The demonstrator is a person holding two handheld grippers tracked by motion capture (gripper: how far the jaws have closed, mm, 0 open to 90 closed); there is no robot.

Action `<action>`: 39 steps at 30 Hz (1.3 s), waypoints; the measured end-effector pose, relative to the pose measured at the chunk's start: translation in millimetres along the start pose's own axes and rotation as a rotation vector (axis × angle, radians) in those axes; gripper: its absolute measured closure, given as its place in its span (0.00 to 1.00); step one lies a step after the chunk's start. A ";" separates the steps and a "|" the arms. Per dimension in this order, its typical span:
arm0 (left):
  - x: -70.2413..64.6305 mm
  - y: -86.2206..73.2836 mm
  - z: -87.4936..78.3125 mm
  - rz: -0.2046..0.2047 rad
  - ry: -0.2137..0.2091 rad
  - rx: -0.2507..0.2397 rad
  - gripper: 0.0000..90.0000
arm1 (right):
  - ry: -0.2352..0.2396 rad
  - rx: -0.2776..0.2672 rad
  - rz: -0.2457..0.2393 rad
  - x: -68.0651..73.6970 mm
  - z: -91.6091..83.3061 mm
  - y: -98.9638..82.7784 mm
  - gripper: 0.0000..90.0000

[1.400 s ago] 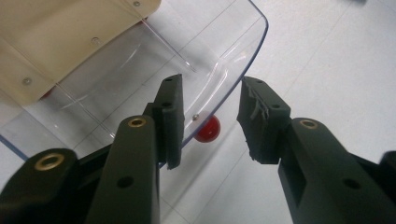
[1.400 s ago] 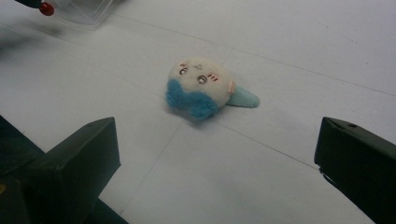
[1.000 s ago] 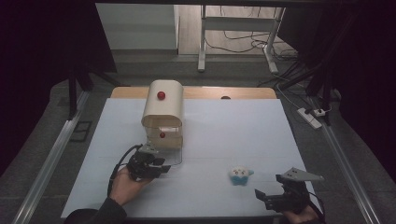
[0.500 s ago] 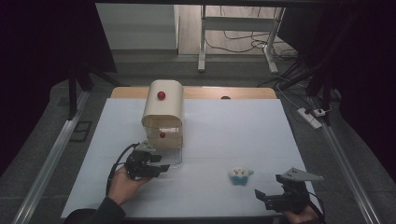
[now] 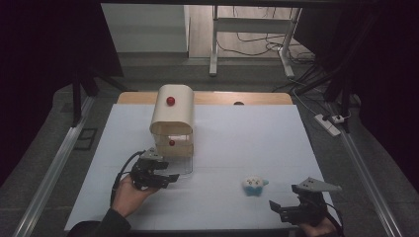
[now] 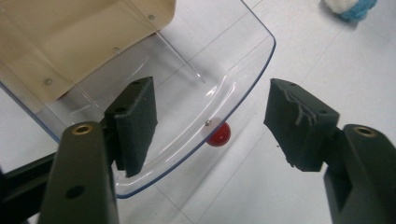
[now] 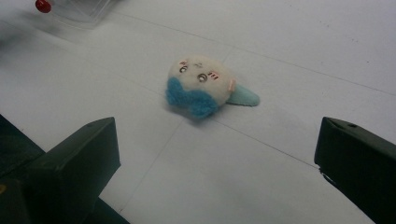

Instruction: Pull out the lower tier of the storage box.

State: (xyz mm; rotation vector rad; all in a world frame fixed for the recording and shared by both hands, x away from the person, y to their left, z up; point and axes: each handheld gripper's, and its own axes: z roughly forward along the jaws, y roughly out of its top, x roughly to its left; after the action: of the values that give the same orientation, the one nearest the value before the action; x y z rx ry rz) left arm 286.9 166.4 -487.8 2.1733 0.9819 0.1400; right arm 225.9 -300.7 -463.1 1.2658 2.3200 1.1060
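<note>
From above, you are holding your left gripper (image 5: 157, 174) at the front of the clear flap (image 5: 179, 165) that is lying open on the table (image 5: 247, 138) before the cream box (image 5: 172, 121). Its jaws have just been opening, and nothing is clamped between them. A red knob (image 5: 170, 101) is sitting on the box's curved top, and another is showing red at its front. Your right gripper (image 5: 290, 211) is waiting near the table's front edge, just beside and below the plush toy (image 5: 254, 185), well apart from the box.

Along your left gripper (image 6: 210, 128), the jaws are standing fairly wide. The flap's (image 6: 196, 88) curved rim is passing between them, with its small red knob (image 6: 218, 134) in the gap, touching neither pad. The left pad is lying over the flap; the right pad is hanging over bare table (image 6: 327, 60). The box (image 6: 70, 32) is at the upper left.

Along your right gripper (image 7: 217, 144), the jaws are spread wide and gripping nothing. The toy (image 7: 203, 91) is lying on the table (image 7: 303, 46) ahead of them, face up, untouched.
</note>
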 end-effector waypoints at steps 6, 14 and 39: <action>-0.3 0.3 -3.7 -0.007 0.005 -0.021 0.31 | -0.002 0.002 -0.005 0.1 0.0 0.0 0.00; -1.9 0.8 -8.7 -0.003 0.006 -0.043 0.23 | -0.001 0.003 -0.003 0.5 -0.1 0.0 0.00; -4.0 -6.1 -21.5 -0.015 -0.002 -0.071 0.05 | 0.000 0.007 -0.008 0.5 0.1 0.0 0.00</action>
State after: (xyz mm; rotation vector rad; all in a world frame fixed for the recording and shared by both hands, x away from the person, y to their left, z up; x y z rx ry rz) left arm 272.3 178.8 -475.6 2.1009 0.9778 0.1630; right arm 225.7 -300.3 -463.1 1.2578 2.3290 1.0958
